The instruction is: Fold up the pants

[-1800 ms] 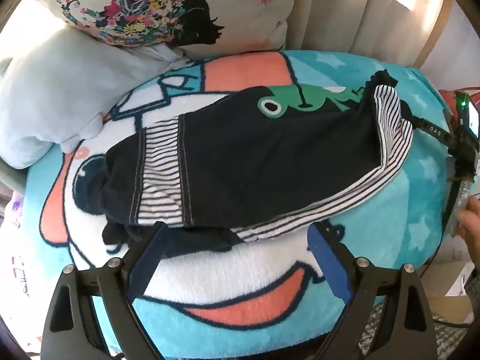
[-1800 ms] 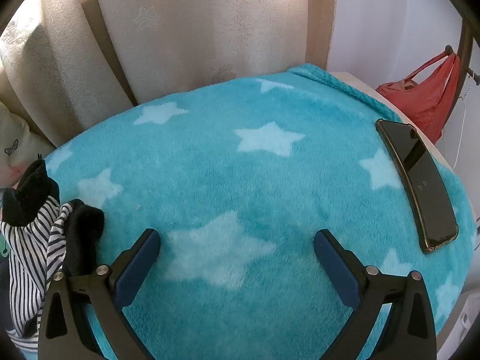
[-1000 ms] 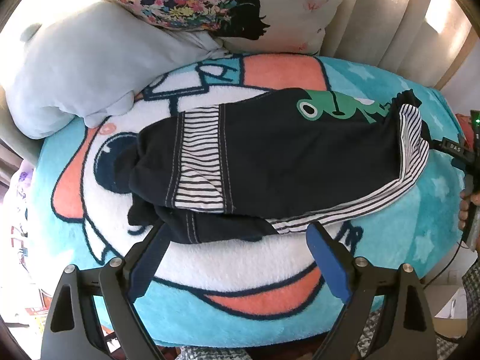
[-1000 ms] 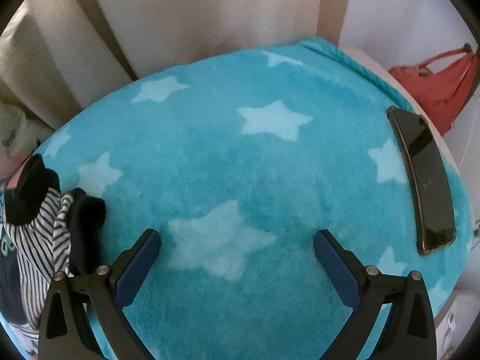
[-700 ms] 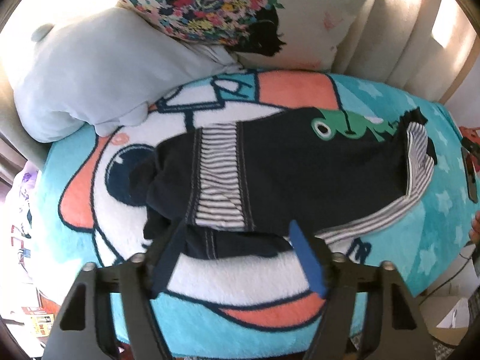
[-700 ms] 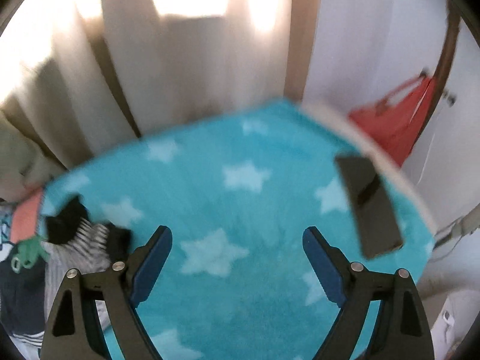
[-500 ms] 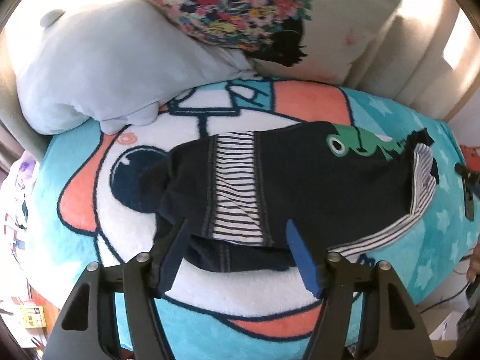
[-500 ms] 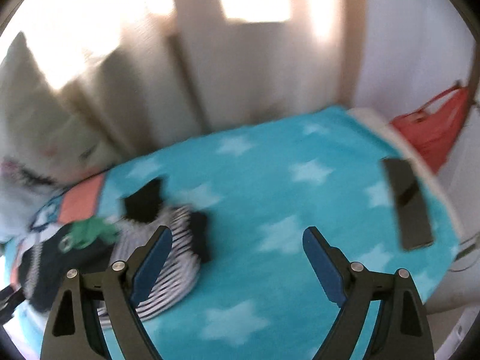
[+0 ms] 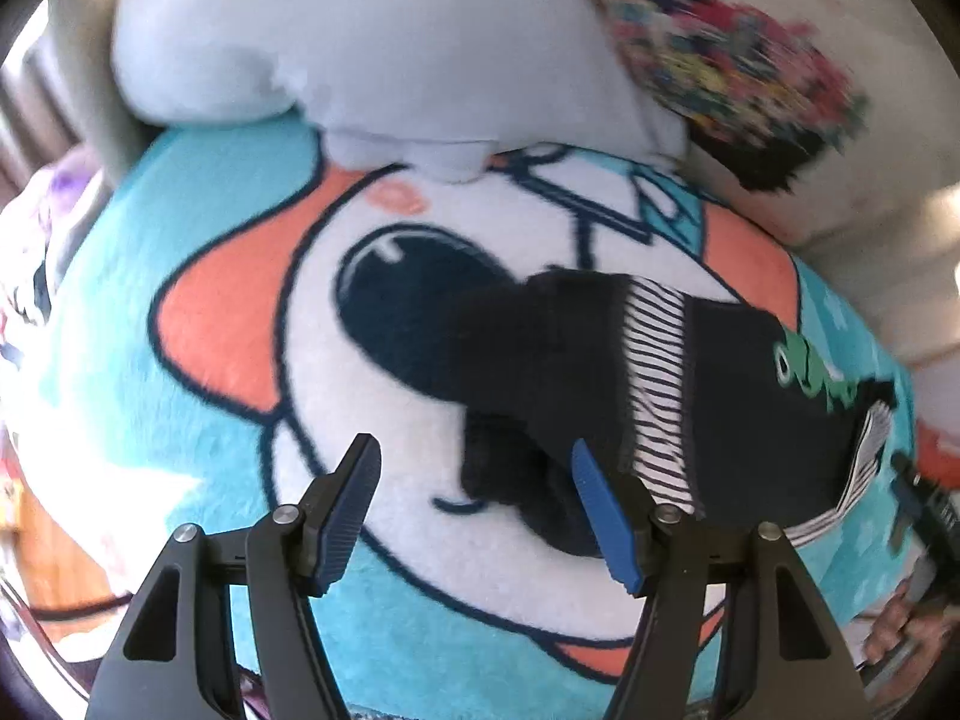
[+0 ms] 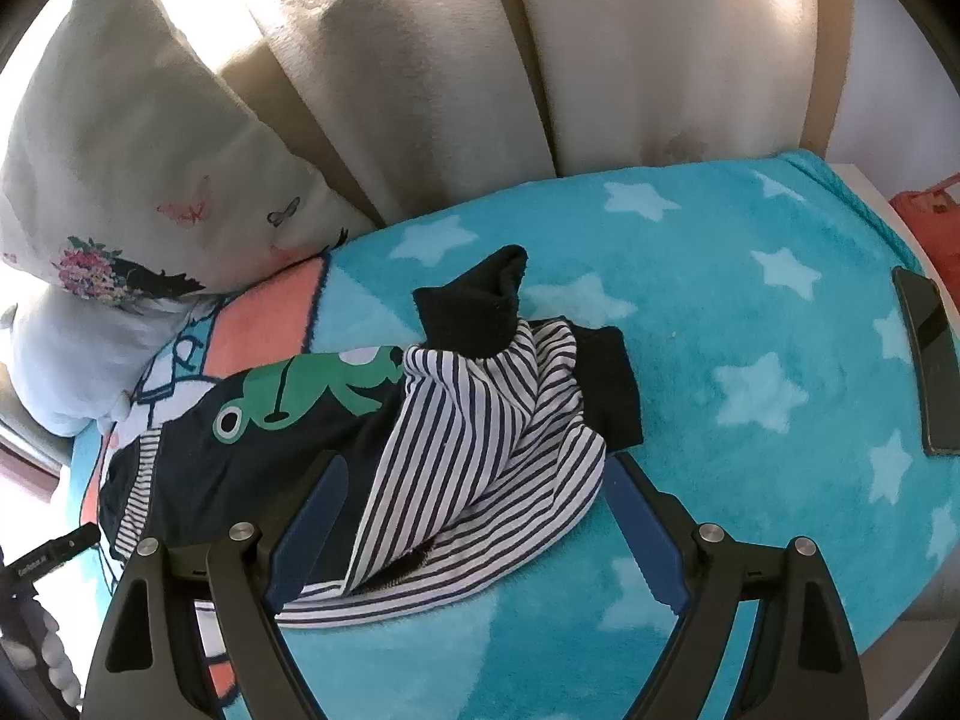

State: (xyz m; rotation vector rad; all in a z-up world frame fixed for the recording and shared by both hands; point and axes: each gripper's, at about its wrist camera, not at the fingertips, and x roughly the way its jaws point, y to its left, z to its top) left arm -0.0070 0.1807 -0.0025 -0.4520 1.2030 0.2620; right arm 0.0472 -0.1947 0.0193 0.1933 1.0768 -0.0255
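Observation:
Small dark navy pants (image 9: 720, 396) with striped panels and a green frog print lie folded on a cartoon blanket (image 9: 210, 312). In the left wrist view my left gripper (image 9: 474, 480) is open and empty, hovering over the blanket at the pants' left end, its right finger just before the dark cuff. In the right wrist view the pants (image 10: 468, 420) show their striped lining and black cuffs. My right gripper (image 10: 474, 480) is open and empty, hovering over the striped end of the pants.
A pale blue cushion (image 9: 360, 42) and a floral pillow (image 9: 750, 48) lie at the back of the blanket. A black phone (image 10: 927, 354) lies at the blanket's right edge (image 10: 840, 240). Beige curtains (image 10: 480, 60) hang behind. A red bag (image 10: 936, 222) sits far right.
My left gripper has swung left toward the pants' left end and narrowed somewhat. My right gripper has swung left from the bare starred blanket and now sits over the pants' striped end.

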